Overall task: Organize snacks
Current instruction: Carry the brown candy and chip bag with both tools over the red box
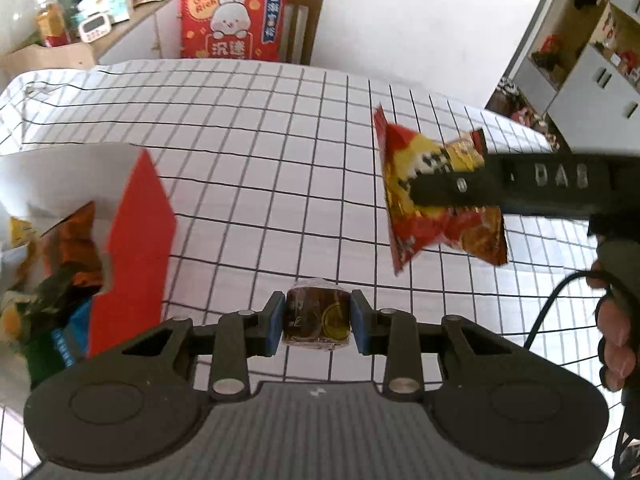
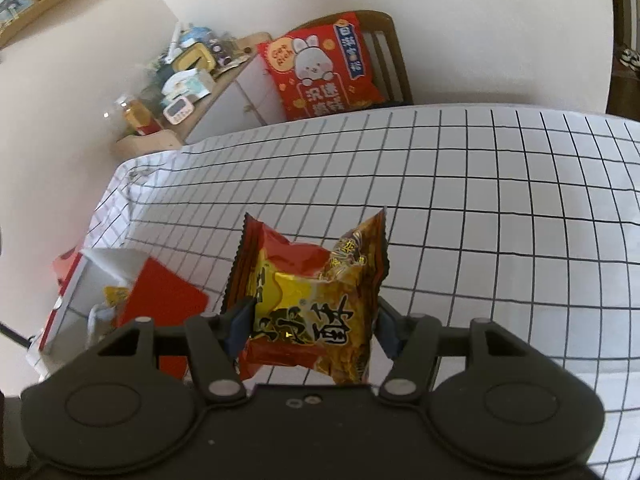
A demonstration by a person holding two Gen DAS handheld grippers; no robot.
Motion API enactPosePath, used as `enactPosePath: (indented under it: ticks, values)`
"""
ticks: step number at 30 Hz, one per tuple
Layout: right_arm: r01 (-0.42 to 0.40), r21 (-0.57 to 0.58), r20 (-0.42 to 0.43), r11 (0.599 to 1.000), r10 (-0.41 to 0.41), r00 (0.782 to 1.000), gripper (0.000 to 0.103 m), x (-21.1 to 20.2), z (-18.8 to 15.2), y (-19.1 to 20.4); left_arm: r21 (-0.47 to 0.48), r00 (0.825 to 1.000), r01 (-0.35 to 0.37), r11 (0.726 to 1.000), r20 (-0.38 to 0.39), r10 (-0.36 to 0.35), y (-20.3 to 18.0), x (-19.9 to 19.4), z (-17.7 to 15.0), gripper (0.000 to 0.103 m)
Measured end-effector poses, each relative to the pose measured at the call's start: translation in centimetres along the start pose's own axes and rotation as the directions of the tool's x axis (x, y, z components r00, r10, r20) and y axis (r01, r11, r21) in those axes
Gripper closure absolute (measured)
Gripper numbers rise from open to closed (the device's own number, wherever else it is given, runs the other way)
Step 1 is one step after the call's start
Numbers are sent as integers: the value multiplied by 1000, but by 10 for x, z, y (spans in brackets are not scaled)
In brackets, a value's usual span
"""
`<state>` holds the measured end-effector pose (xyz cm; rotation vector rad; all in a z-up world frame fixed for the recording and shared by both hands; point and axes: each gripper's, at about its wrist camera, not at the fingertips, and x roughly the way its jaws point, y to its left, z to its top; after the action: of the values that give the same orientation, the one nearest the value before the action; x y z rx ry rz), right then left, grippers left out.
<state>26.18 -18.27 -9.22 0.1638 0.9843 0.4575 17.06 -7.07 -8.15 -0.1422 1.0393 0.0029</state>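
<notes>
My left gripper (image 1: pixel 317 324) is shut on a small brown wrapped snack (image 1: pixel 316 318) with a gold coin mark, held above the checked tablecloth (image 1: pixel 248 152). My right gripper (image 2: pixel 314 326) is shut on a red and yellow snack packet (image 2: pixel 312 300), lifted off the table. That same red and yellow packet (image 1: pixel 436 224) shows in the left wrist view at the right, clamped by the right gripper's black fingers (image 1: pixel 452 192). A red and white box (image 1: pixel 132 240) at the left holds several snack packets (image 1: pixel 76 256). The red and white box (image 2: pixel 80 292) also sits low left in the right wrist view.
A wooden chair with a red rabbit cushion (image 1: pixel 232 20) stands behind the table. A cluttered side cabinet (image 1: pixel 92 12) is at the back left. Shelving (image 1: pixel 592 52) fills the right. A person's hand (image 1: pixel 616 332) grips the right tool.
</notes>
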Motion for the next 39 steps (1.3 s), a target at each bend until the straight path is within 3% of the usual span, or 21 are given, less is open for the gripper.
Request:
enactPosePath:
  ticks: [10,20,39]
  values:
    - [-26,-71,4,997,26,1000,42,-34,-14,41,-70,999,0,998,47,3,36,-57,-6,70]
    - [-67,-122,5,990,68,998,42,-42,-27,86,-128,993,-29,991,113,43,90,-103,-10,70]
    - [-102,-254,-24,962,99,995,42,0,-37,199,-240,973,-136,961,151,176,212,-124,3,70]
